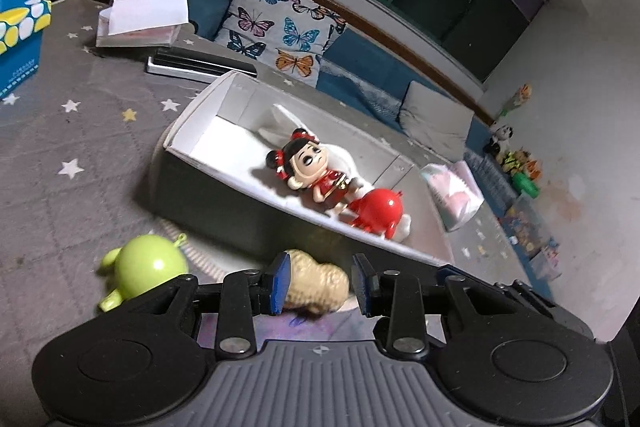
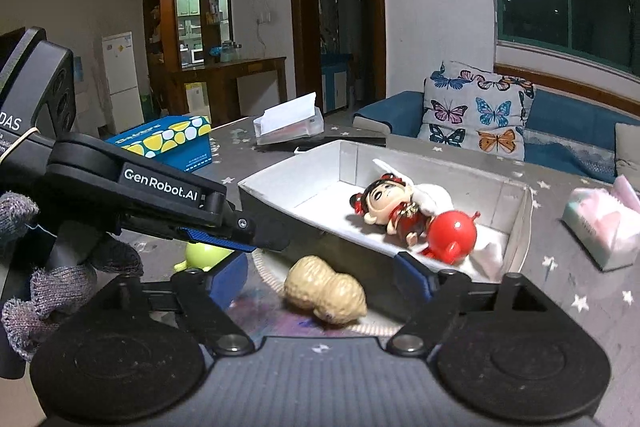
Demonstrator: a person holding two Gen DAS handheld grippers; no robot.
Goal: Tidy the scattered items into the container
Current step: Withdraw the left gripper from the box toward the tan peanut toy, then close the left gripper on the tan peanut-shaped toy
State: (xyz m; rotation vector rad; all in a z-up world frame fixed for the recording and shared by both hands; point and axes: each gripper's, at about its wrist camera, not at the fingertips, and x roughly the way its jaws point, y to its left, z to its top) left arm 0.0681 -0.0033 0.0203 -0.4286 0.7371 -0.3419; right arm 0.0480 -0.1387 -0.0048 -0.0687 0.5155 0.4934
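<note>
A white open box (image 1: pixel 188 131) (image 2: pixel 280 183) on the grey star-patterned table holds a doll in red (image 1: pixel 312 167) (image 2: pixel 384 205) and a red ball toy (image 1: pixel 378 209) (image 2: pixel 452 231). A beige peanut toy (image 1: pixel 316 283) (image 2: pixel 326 293) lies on the table in front of the box. My left gripper (image 1: pixel 322 283) is open with the peanut between its pads, the left pad close to it. My right gripper (image 2: pixel 320 281) is open around the peanut, not touching. A green ball toy (image 1: pixel 148 265) (image 2: pixel 202 255) lies to the left; in the right wrist view the left gripper partly hides it.
A blue tissue box (image 1: pixel 20 39) (image 2: pixel 172 141), a white paper holder (image 1: pixel 140 23) (image 2: pixel 288 125) and a black flat case (image 1: pixel 200 65) stand behind the box. A pink tissue pack (image 1: pixel 452 195) (image 2: pixel 600 227) lies at the right. A sofa with a butterfly cushion (image 2: pixel 476 111) is beyond.
</note>
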